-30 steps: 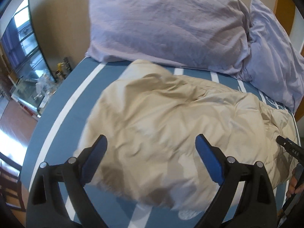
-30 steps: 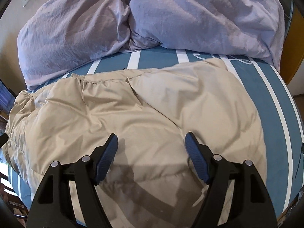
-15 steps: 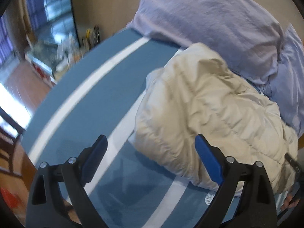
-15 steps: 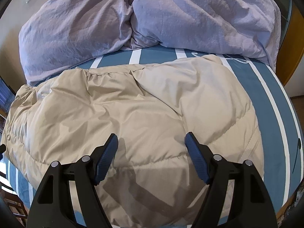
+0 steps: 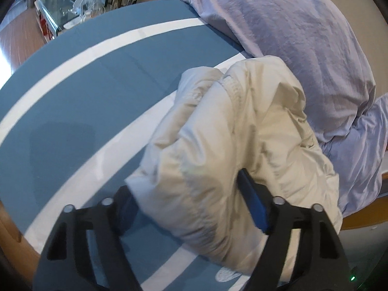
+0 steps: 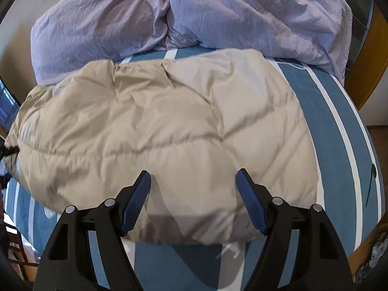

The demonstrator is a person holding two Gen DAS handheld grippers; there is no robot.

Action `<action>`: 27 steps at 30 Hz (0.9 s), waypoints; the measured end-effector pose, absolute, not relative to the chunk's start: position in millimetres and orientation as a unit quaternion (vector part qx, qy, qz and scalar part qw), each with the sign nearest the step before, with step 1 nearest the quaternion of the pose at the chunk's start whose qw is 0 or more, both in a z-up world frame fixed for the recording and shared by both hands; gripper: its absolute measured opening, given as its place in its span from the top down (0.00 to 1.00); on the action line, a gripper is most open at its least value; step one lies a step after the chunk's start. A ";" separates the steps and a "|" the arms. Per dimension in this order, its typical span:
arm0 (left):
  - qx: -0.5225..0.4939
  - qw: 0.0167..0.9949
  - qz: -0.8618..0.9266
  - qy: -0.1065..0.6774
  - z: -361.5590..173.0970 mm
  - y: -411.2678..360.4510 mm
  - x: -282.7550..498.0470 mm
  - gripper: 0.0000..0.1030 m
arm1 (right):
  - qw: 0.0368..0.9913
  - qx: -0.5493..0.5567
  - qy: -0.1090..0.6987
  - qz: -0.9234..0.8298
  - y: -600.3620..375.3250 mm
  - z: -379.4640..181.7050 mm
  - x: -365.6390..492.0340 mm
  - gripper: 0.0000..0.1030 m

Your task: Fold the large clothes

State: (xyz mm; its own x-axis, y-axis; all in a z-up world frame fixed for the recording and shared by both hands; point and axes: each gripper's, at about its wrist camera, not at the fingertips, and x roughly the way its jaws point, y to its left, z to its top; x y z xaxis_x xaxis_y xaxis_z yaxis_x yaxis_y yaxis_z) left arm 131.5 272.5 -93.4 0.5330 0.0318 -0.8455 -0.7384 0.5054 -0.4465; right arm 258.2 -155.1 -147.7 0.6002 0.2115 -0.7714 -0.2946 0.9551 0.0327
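Observation:
A puffy beige jacket (image 5: 218,133) lies across the blue bed sheet with white stripes (image 5: 84,84). My left gripper (image 5: 189,203) is at the jacket's left end. Its jaws are closing with a thick roll of the fabric between them. The right pad (image 5: 252,201) digs into the fabric, and the jacket hides most of the left finger. In the right wrist view the jacket (image 6: 169,126) spreads wide and fairly flat. My right gripper (image 6: 194,189) hovers open over its near edge and holds nothing.
Lavender pillows (image 6: 194,12) are piled against the wall behind the jacket (image 5: 291,36). A glass cabinet with clutter (image 5: 68,7) stands past the bed's far left corner. A wooden bed frame (image 5: 363,218) and an orange wooden panel (image 6: 373,72) border the right side.
The left gripper rolled, swung to the jacket's left end and dropped onto it, and its jaws narrowed around the fabric. The right gripper moved slightly back towards the jacket's near edge, still open.

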 end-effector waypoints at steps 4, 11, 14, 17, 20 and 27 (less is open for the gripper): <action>-0.434 0.764 0.253 0.404 -91.1 269.8 138.5 0.55 | 0.892 -0.061 0.427 0.137 -154.7 -152.8 252.5 0.27; -0.420 0.783 0.244 0.389 -69.8 261.6 140.9 0.73 | 0.896 -0.067 0.420 0.125 -163.0 -153.0 241.1 0.29; -0.409 0.798 0.235 0.376 -54.5 254.6 140.8 0.75 | 0.893 -0.077 0.425 0.128 -164.8 -159.9 240.8 0.30; -0.394 0.819 0.216 0.356 -30.3 242.3 145.8 0.76 | 0.889 -0.091 0.429 0.129 -161.4 -170.4 244.2 0.29; -0.379 0.842 0.190 0.333 -1.6 224.7 153.7 0.77 | 0.889 -0.095 0.429 0.129 -160.5 -174.8 245.6 0.28; -0.327 0.890 0.106 0.299 62.7 155.5 178.9 0.77 | 0.886 -0.090 0.433 0.138 -162.5 -176.9 250.8 0.27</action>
